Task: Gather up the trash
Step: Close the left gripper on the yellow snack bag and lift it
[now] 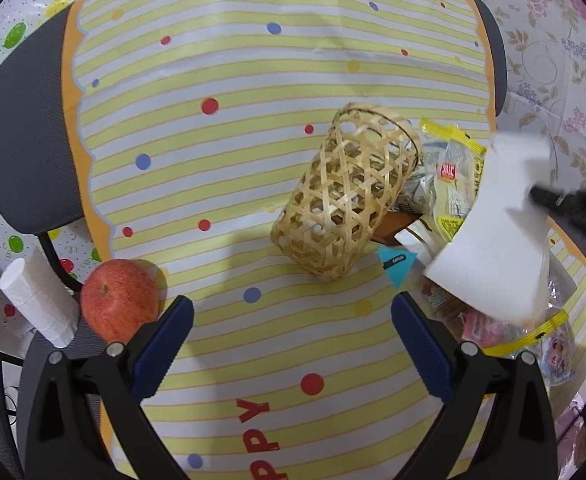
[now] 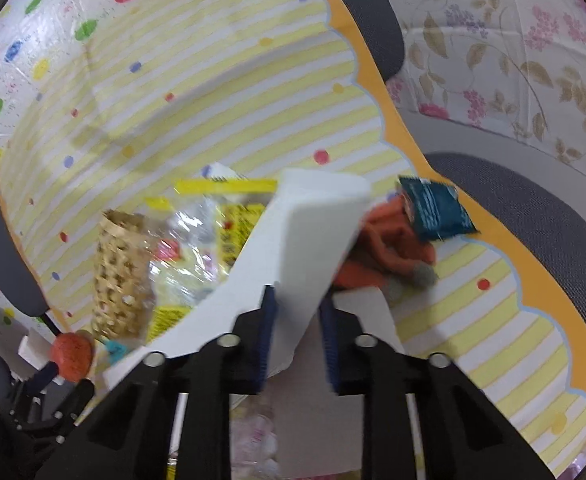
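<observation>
A woven bamboo basket (image 1: 347, 190) lies on its side on the striped tablecloth, also visible as a basket (image 2: 121, 272) in the right wrist view. Beside it sits a heap of wrappers: a yellow-edged clear packet (image 1: 453, 176), a teal wrapper (image 1: 397, 266) and a dark blue packet (image 2: 437, 212). My right gripper (image 2: 297, 304) is shut on a folded white paper sheet (image 2: 293, 248), held above the heap; the same sheet (image 1: 497, 232) shows at the right of the left wrist view. My left gripper (image 1: 293, 320) hangs open over bare cloth in front of the basket.
A red apple (image 1: 121, 300) and a white paper roll (image 1: 37, 296) rest at the left table edge. Orange fabric (image 2: 389, 248) lies by the dark blue packet. Grey chair backs (image 1: 25, 132) ring the table (image 1: 221, 80).
</observation>
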{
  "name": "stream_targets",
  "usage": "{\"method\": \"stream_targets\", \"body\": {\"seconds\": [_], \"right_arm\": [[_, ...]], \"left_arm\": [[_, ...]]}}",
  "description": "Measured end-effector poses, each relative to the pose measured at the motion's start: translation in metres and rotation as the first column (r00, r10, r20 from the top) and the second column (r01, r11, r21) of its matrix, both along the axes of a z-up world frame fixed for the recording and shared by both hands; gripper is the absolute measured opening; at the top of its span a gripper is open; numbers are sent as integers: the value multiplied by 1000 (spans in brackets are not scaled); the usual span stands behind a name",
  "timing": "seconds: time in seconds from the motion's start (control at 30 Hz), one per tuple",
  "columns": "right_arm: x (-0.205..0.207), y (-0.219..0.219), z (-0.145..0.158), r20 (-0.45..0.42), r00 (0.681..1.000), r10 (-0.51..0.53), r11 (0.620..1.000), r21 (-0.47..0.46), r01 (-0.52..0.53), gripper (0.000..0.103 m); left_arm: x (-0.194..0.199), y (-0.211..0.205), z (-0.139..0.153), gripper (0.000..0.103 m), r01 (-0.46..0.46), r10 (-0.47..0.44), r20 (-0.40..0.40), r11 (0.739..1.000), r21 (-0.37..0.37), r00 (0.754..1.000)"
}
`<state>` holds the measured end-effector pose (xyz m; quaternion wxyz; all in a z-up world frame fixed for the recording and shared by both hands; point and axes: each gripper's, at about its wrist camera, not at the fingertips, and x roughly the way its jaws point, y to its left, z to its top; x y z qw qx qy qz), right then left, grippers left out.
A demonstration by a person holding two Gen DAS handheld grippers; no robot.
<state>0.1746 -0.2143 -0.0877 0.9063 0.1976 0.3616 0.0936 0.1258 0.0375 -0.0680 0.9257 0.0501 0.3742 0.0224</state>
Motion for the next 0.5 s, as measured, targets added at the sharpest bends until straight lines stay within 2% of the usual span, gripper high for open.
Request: {"method": "stream_targets", "body": {"seconds": [0.03, 0.1, 0.17, 0.27, 0.33, 0.43, 0.5], "right_arm": [[-4, -1, 7, 31, 1000, 6, 1000, 16, -7, 8], [-13, -7, 23, 96, 995, 16, 996, 82, -24, 1], [-28, -15, 48, 178, 984, 28, 987, 151, -56, 1], [-55, -28, 82, 282, 959, 15, 985, 159, -62, 1], [-81, -37, 102, 339, 941, -16, 993, 113, -24, 1], [-119, -50, 121, 399, 915, -50, 997, -34, 69, 1], [-141, -57, 123, 416, 907, -64, 982, -138, 133, 1]], "left_arm": [[-2, 0, 3, 96, -1, 1, 6, 1000, 2, 1000], [-7, 1, 10, 96, -4, 4, 20, 1000, 3, 1000], [-13, -2, 17, 96, 3, -3, 32, 1000, 2, 999], [-20, -12, 22, 96, 45, -44, 33, 999, -16, 998], [-24, -20, 22, 96, 80, -79, 20, 996, -41, 997], [-28, -41, 18, 81, 139, -140, -3, 987, -79, 990], [-29, -55, 15, 62, 176, -179, -21, 979, -100, 984]]}}
